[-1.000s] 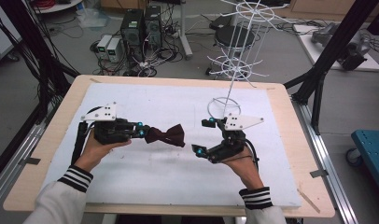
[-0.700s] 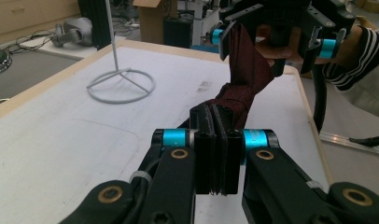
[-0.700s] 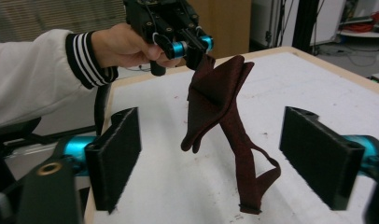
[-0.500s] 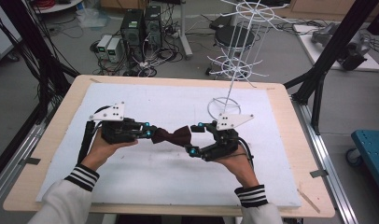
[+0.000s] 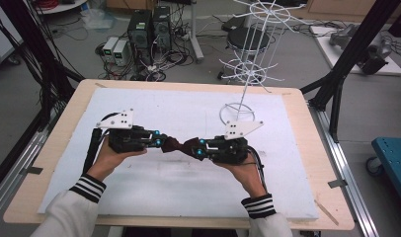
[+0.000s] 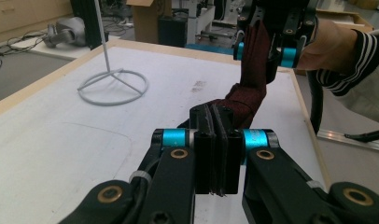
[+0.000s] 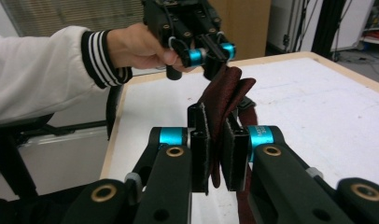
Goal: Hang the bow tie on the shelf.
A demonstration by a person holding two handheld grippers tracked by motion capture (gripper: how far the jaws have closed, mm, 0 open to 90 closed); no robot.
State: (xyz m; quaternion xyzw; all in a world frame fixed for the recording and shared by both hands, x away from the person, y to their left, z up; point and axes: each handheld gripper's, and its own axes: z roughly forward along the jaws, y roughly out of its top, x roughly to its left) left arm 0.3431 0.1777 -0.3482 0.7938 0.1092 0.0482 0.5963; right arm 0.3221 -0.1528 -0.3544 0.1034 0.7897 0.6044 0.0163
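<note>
High view, nearest the person: two striped cuffs and forearms come in from the bottom edge, each hand carrying a gripper over the white mat on the worktop (image 5: pixel 50 197). The left gripper (image 5: pixel 159 142) and the right gripper (image 5: pixel 200 148) face each other tip to tip, and between them stretches a dark red piece of cloth (image 5: pixel 181 144), its long axis running left to right across the mat, raised a little above it as far as I can tell. From up here the cloth is small and dark, so its folds and exact shape are hard to make out.

The left gripper view gives more: its own fingers (image 6: pixel 204 140) are clenched flat on one end of the cloth (image 6: pixel 246 95), which then bends upward to the other gripper, gripped near the top edge of that picture, where the device is cut off. In the right gripper view the fingers (image 7: pixel 200 144) have just been closing and now pinch the cloth (image 7: pixel 225 98) between the pads; its lower end is hidden behind the fingers.

Farther off, a white wire stand (image 5: pixel 244 69) rises from its ring base on the mat, its top cut off by the frame. Beyond the worktop, computer boxes and cables lie on the floor.
</note>
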